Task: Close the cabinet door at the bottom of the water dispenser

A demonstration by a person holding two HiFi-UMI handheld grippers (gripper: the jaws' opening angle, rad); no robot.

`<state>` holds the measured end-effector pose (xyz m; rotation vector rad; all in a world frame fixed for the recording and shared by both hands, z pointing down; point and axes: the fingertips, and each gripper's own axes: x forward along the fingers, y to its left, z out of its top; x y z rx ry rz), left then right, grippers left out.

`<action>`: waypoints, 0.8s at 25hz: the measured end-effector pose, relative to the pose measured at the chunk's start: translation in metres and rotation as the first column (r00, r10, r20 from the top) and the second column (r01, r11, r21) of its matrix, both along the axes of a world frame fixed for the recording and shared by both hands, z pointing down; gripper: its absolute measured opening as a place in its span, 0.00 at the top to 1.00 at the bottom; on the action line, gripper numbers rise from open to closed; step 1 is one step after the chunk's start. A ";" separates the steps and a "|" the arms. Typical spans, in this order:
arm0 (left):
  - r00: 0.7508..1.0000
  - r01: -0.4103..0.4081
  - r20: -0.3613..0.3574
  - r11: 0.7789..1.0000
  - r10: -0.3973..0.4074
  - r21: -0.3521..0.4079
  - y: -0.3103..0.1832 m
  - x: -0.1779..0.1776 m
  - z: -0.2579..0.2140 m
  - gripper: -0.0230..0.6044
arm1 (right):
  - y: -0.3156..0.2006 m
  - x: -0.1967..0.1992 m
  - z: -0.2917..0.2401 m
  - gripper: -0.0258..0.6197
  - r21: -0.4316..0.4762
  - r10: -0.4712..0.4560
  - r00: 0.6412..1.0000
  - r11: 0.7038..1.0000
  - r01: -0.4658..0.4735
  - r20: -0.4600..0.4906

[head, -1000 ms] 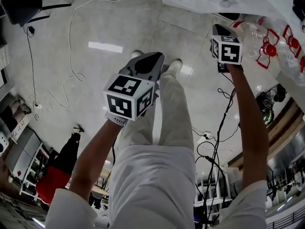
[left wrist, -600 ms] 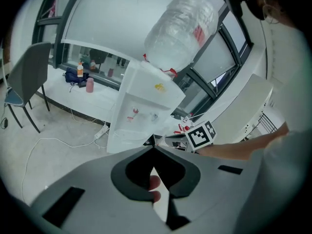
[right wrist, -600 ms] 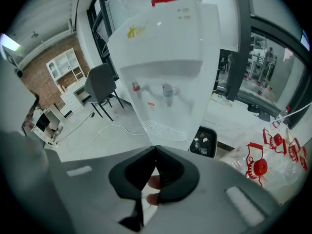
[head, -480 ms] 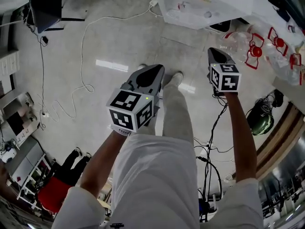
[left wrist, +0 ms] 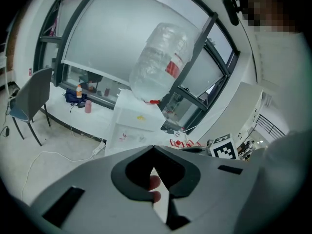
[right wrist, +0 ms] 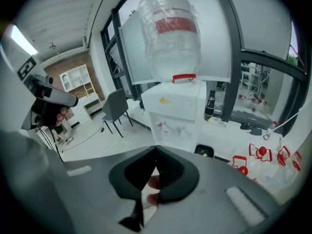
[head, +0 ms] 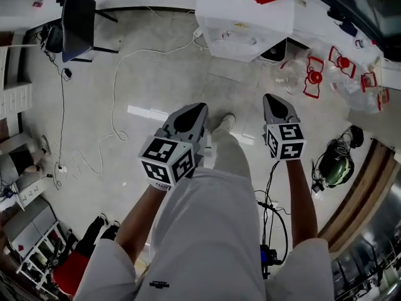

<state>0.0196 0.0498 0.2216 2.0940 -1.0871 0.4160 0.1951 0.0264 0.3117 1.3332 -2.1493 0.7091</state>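
Both tools have been raised from low over the floor (head: pixel 156 74) and drawn back. The water dispenser (head: pixel 244 17) is now seen well apart from them, ahead. The left tool (left wrist: pixel 153 148) and the right tool (right wrist: pixel 156 147) are shut, tips together, with nothing gripped. The cabinet door cannot be made out. No door is seen jutting out, so the closing is judged done.
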 end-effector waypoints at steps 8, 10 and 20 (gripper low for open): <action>0.999 0.036 -0.021 0.995 -0.034 0.088 0.020 -0.010 -0.054 0.95 | 0.025 -0.007 -0.096 0.95 0.160 0.040 0.996 0.986 -0.051 0.075; 0.999 0.041 -0.022 0.994 -0.039 0.103 0.027 -0.010 -0.065 0.95 | 0.034 -0.009 -0.119 0.94 0.198 0.046 0.994 0.978 -0.065 0.098; 0.997 0.060 -0.062 0.963 -0.045 0.261 0.031 -0.009 -0.132 0.95 | 0.058 -0.006 -0.223 0.94 0.402 0.040 0.990 0.911 -0.093 0.137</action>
